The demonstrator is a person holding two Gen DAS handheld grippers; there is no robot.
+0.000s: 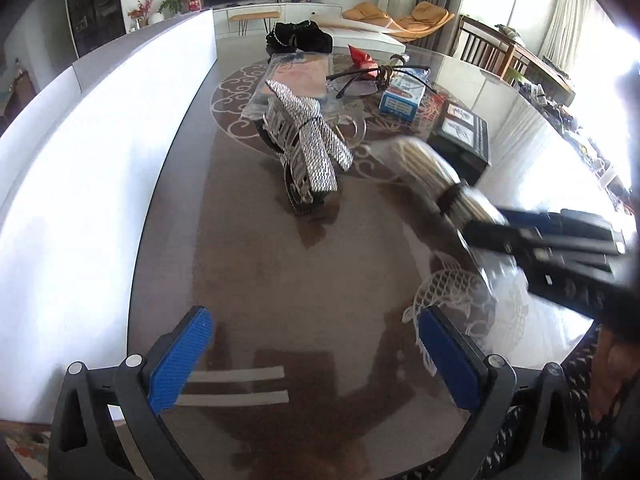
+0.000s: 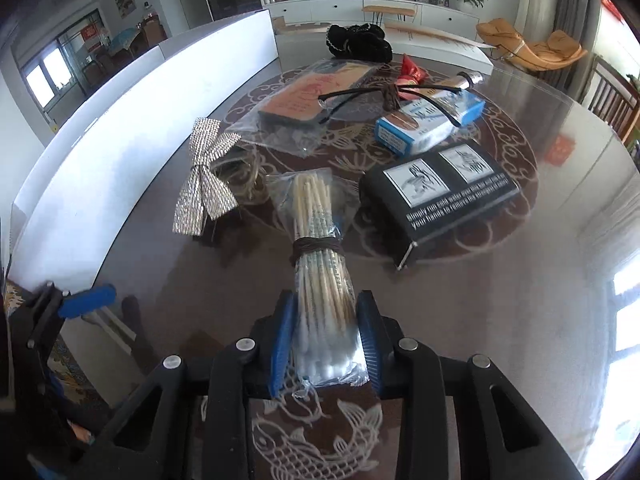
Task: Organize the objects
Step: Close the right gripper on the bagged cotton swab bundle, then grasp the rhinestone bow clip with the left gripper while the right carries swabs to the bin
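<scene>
My right gripper (image 2: 326, 332) is shut on a bundle of cotton swabs (image 2: 318, 240) in clear plastic, tied with a dark band, held just above the glass table; it shows blurred in the left wrist view (image 1: 432, 172). My left gripper (image 1: 316, 356) is open and empty over the near table edge. A silver sequin bow (image 1: 316, 140) stands mid-table, left of the bundle in the right wrist view (image 2: 204, 184). Behind lie a black box (image 2: 444, 196), a blue-white carton (image 2: 428, 124), glasses (image 2: 384, 98) and a bagged flat packet (image 2: 312, 96).
A red pouch (image 2: 412, 70), a silver tube (image 2: 468, 80) and a black cloth heap (image 2: 360, 44) lie at the far side. A white panel (image 1: 100, 152) borders the table's left. Wooden chairs (image 1: 492, 48) stand to the right.
</scene>
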